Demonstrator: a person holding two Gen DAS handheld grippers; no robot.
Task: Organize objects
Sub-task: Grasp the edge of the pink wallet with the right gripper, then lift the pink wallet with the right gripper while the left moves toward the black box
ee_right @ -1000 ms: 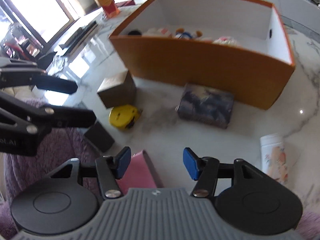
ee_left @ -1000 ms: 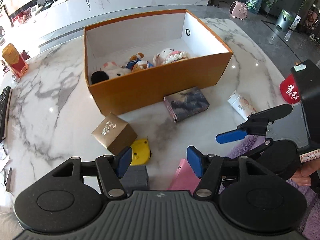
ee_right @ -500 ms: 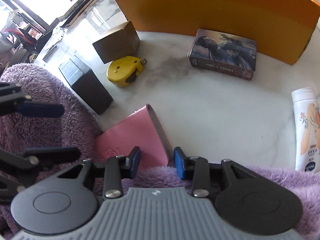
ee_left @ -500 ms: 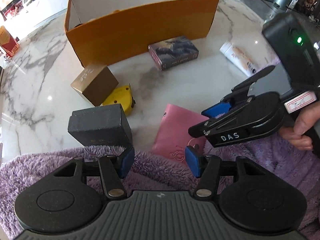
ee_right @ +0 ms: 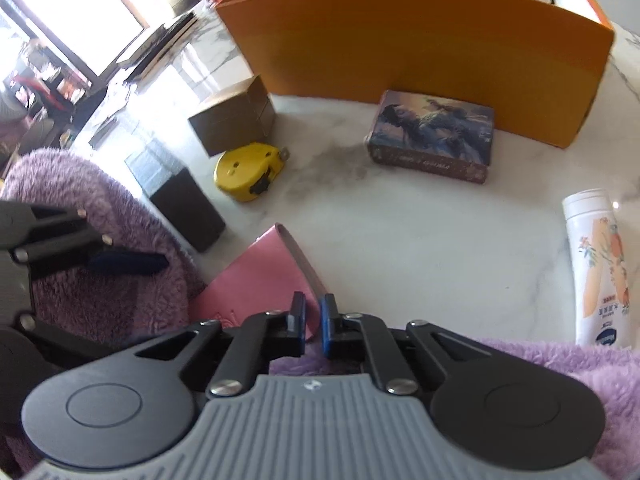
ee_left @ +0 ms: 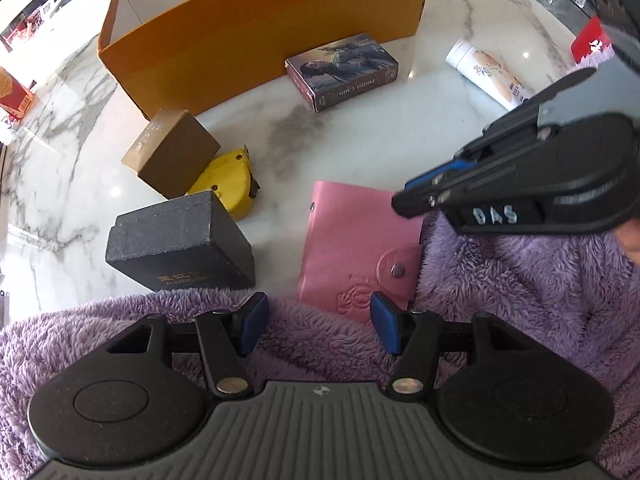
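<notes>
R gripper (ee_right: 313, 322) has its jaws pinched together on the near edge of the pink snap wallet (ee_left: 352, 244); in the R wrist view a sliver of pink leather sits between the blue pads, so it looks clamped, tho how deep the bite goes is hard to tell. Wallet lies flat at the front edge of the marble table (ee_left: 392, 140), its near corner overlapping the purple fleece (ee_left: 520, 288) of the person's clothing.

L gripper (ee_left: 316, 326) is apart, about half-wide, nothing between the pads, hovering over fleece just in front of the wallet, w/ the black box (ee_left: 180, 246) just to its left.

Target is prob. the orange storage box (ee_left: 260, 36) at the back, well apart from the wallet. Other loose items: brown carton (ee_left: 170, 152) touching the yellow tape measure (ee_left: 226, 184), photo card box (ee_left: 344, 70) just in front of the orange wall, white tube (ee_left: 490, 74) off to the right.

Risks:
- Thin edge grip → wallet can pivot or slip out on the lift.
- Fleece may be caught in the pads w/ the leather, dragging the fabric.
- Low carry → wallet clips the photo card box or the orange wall.
- L gripper sits close; the arms could bump.
</notes>
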